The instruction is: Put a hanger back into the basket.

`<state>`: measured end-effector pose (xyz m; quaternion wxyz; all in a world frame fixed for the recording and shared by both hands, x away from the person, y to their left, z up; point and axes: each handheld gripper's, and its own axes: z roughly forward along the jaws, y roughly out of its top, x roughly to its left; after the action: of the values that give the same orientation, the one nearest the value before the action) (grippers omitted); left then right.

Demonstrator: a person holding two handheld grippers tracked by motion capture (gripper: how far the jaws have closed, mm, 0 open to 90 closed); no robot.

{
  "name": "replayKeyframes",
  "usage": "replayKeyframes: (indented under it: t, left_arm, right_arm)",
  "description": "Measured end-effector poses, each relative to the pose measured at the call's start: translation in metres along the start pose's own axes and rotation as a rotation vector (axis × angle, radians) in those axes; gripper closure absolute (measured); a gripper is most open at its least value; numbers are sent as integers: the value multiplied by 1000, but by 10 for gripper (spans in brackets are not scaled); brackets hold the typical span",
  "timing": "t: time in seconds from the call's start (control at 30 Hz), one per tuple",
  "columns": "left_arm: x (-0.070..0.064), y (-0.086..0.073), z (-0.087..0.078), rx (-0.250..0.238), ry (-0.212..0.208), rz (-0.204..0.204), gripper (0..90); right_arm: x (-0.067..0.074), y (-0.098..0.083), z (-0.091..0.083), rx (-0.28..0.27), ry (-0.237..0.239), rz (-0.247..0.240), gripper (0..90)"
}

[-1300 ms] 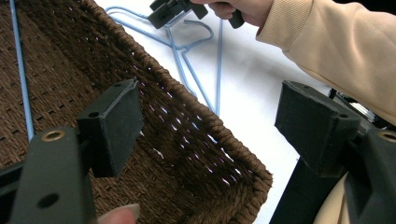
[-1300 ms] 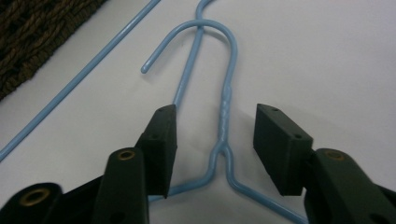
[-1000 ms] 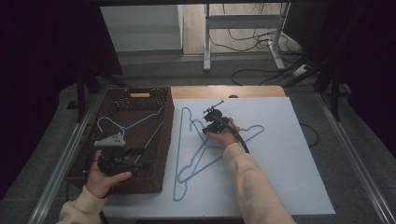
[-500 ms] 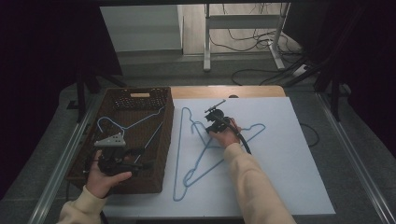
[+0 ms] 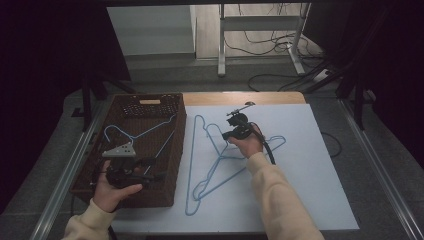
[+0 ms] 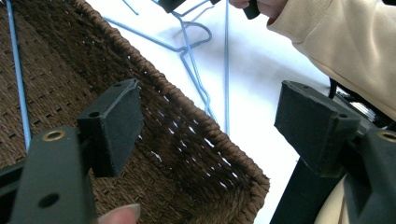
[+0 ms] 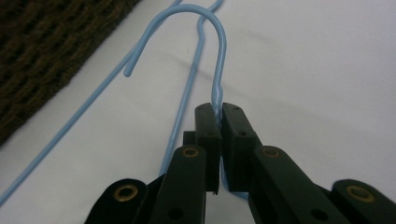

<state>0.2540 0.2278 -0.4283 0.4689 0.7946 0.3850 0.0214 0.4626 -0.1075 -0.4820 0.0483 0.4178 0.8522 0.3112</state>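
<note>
On white mat [image 5: 310, 170], two blue hangers [image 5: 215, 165], one clamped by right gripper [image 7: 219, 116], left gripper [image 6: 210, 126] wide, one basket [image 5: 165, 190].

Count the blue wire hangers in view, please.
3. One hanger in the basket, lying in the brown wicker basket. Two on the white sheet: the long hanger beside the basket, and the gripped hanger pinched in the right claw. Overlaps may hide more.
</note>
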Motion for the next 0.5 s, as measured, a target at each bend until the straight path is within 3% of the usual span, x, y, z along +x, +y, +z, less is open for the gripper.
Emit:
replayKeyframes:
  t: [0.5]
  left_arm:
    - [-7, 7, 8, 6, -19, 21, 240]
  right_arm:
    - [2, -16, -50, -114, 113, -6, 862]
